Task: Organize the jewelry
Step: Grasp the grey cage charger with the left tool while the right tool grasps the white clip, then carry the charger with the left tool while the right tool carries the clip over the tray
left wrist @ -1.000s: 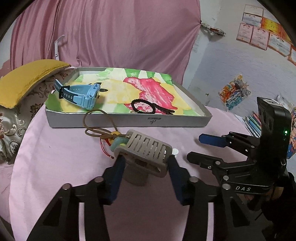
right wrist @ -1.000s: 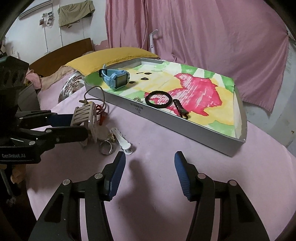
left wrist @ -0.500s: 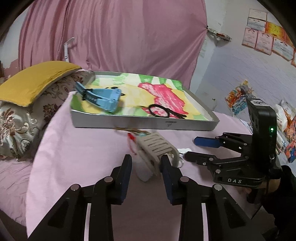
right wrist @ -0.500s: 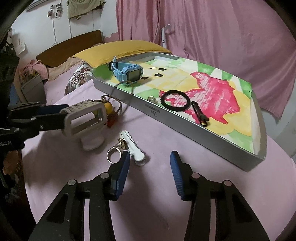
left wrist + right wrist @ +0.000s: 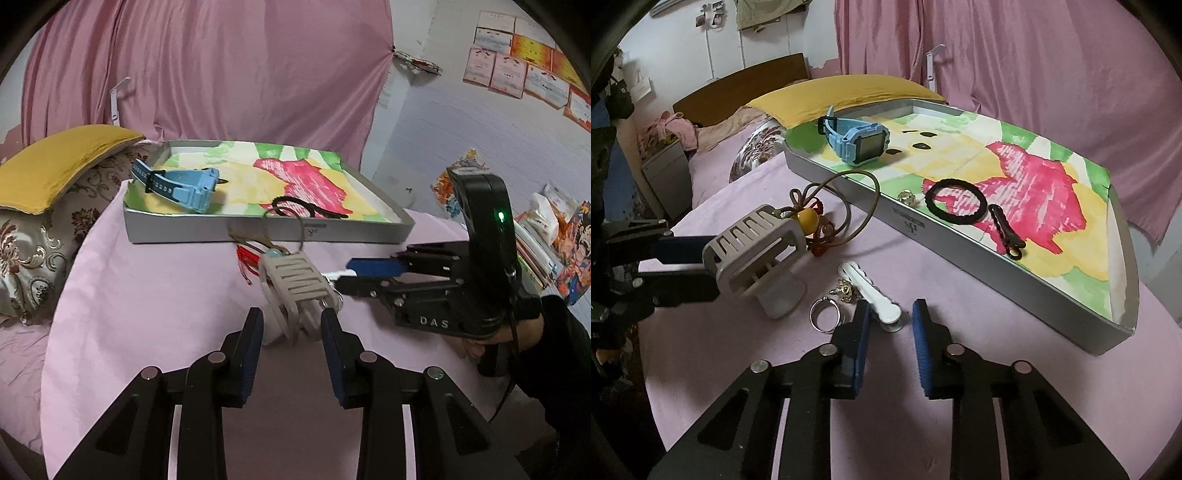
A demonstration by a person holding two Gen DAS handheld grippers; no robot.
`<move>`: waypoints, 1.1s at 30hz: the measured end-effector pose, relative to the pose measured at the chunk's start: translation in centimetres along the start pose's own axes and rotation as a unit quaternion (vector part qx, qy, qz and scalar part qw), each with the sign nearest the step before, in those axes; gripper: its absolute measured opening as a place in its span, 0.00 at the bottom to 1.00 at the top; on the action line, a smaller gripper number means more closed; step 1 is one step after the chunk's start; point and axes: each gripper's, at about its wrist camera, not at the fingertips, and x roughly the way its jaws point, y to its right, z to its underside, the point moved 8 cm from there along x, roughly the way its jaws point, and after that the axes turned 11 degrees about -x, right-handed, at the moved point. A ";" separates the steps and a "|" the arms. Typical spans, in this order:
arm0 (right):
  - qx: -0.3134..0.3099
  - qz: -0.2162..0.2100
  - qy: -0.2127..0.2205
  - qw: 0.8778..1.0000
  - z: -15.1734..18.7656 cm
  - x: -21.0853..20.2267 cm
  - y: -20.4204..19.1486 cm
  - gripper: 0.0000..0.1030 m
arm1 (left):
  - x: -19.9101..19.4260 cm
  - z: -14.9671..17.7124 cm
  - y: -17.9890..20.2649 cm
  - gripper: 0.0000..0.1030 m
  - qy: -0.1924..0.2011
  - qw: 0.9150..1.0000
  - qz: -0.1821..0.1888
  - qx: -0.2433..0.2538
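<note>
pink cloth [image 5: 960,314]; left gripper [image 5: 291,332] fingers grip hair claw [image 5: 295,284].

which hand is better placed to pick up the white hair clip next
Right. The right tongs are open right at the white hair clip; the left tongs hold the beige claw clip.

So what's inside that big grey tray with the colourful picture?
Inside the grey tray lie a blue watch, black hair tie, black clip and small gold trinket. The watch hides whatever's beneath it.
</note>
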 end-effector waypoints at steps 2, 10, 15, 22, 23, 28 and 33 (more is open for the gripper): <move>-0.003 -0.001 0.000 1.000 0.2 -0.1 0.0 0.15 | 0.2 0.2 0.3 0.29 -0.002 1.000 0.001 0.000; 0.002 0.000 0.000 1.000 1.0 -0.8 0.2 0.15 | 0.7 0.7 1.4 0.39 -0.003 1.000 -0.004 0.015; 0.013 0.000 0.002 1.000 1.5 -1.2 0.5 0.15 | 0.8 0.7 1.9 0.49 -0.001 1.000 -0.001 0.012; 0.018 0.002 0.001 1.000 2.0 -1.4 0.7 0.15 | 2.7 0.1 2.1 0.49 -0.005 1.000 -0.019 -0.006; 0.018 0.003 0.001 1.000 2.0 -1.4 0.7 0.15 | 2.8 0.2 2.0 0.46 -0.006 1.000 -0.023 -0.008; 0.021 0.018 0.010 1.000 2.3 -2.3 0.8 0.14 | 3.1 0.3 1.4 0.36 -0.009 0.999 -0.042 -0.015; 0.039 0.040 0.032 0.998 3.0 -4.2 0.9 0.14 | 1.7 0.4 1.3 0.24 0.008 1.000 -0.030 0.002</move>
